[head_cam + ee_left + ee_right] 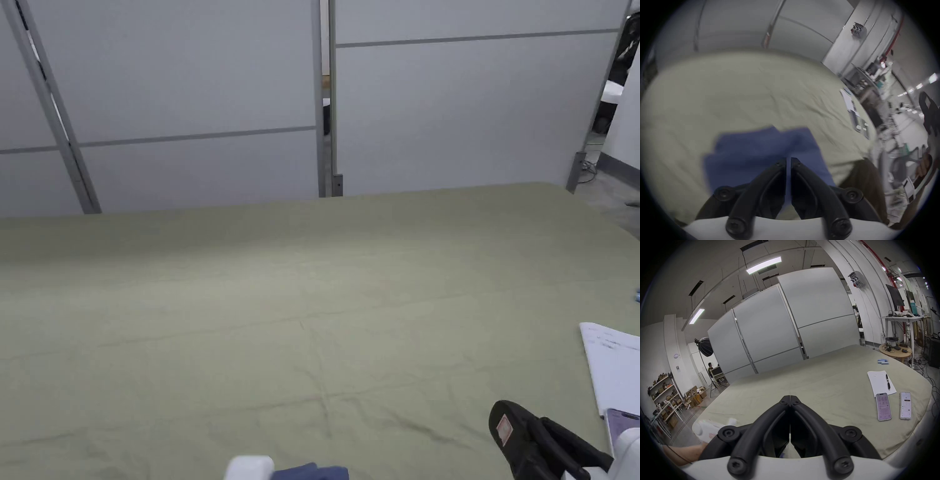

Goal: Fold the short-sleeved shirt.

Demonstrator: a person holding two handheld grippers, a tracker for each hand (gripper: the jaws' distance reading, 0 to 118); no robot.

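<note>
Both tongs together, empty | L tongs [788, 160] over blurry, prob. folded blue shirt [763, 155] | R tongs [790, 398] above table [826, 378]

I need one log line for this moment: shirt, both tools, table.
shirt: blue, seems folded, lying on table, blurred | left tool: shut, empty, over shirt | right tool: shut, empty | table: green cloth

A pale green cloth [818, 386] covers the bench. Near its right edge lie a white sheet of paper [878, 382] with a pen [887, 381] on it and 2 phones [883, 406] side by side, screens lit. Grey partition panels [187, 94] stand behind the bench.
</note>
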